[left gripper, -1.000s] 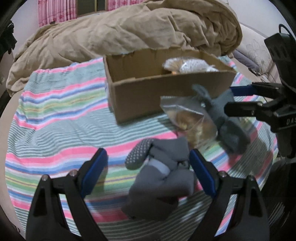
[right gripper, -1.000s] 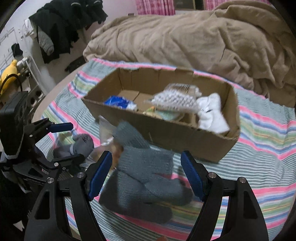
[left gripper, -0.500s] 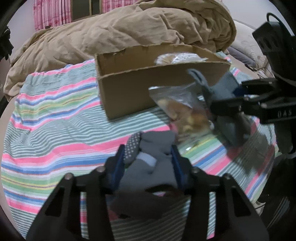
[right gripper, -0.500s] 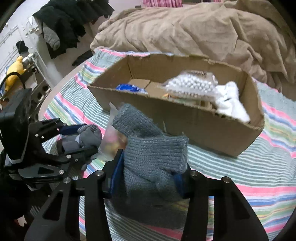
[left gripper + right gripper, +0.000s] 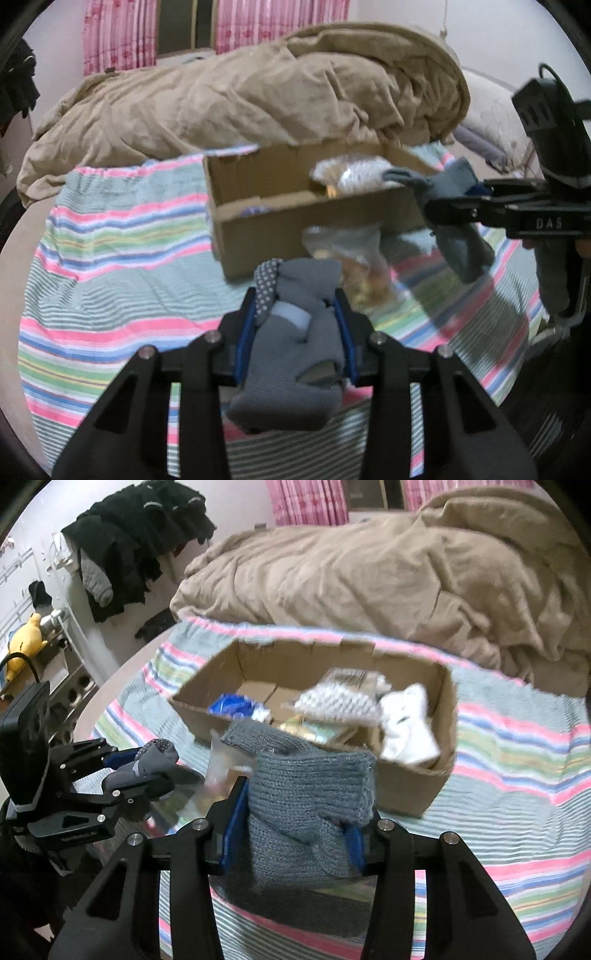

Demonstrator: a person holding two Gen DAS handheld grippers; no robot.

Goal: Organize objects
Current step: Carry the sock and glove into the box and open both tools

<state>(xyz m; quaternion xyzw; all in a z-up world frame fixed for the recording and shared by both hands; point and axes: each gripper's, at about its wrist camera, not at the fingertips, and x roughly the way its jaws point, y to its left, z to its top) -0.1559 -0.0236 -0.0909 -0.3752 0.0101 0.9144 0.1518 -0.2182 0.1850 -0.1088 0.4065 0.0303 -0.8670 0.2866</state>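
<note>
Left wrist view: left gripper clamped on a bundle of grey socks, one with a dotted sole; bundle held clear of the striped sheet. Cardboard box sits ahead on the sheet, open top. Clear plastic bag with yellowish contents lies on the sheet against the box's near wall, between the two grippers. Tan duvet heaped behind the box.

Right wrist view: right gripper closed on a grey knitted piece, likely a glove or sock; fabric droops below the fingers. Its upper corner overlaps the box's near rim in this view; whether it touches the cardboard, cannot tell. Box already holds a white dotted packet, white cloth and something blue. Frame is motion-blurred.

Step in hand, as judged: carry phase. Both grippers loaded, both short of the box, neither item yet over the opening.

Next move calls for: lift each bundle above the near wall, bring it over the interior, then release. Free floor shows at the box's left end, near the blue item; the right end is crowded. Hanging fabric could snag the rim, so extra height is needed. Grippers are near each other; staggering the drops seems wise. Plastic bag remains outside the box, yet to be collected.
</note>
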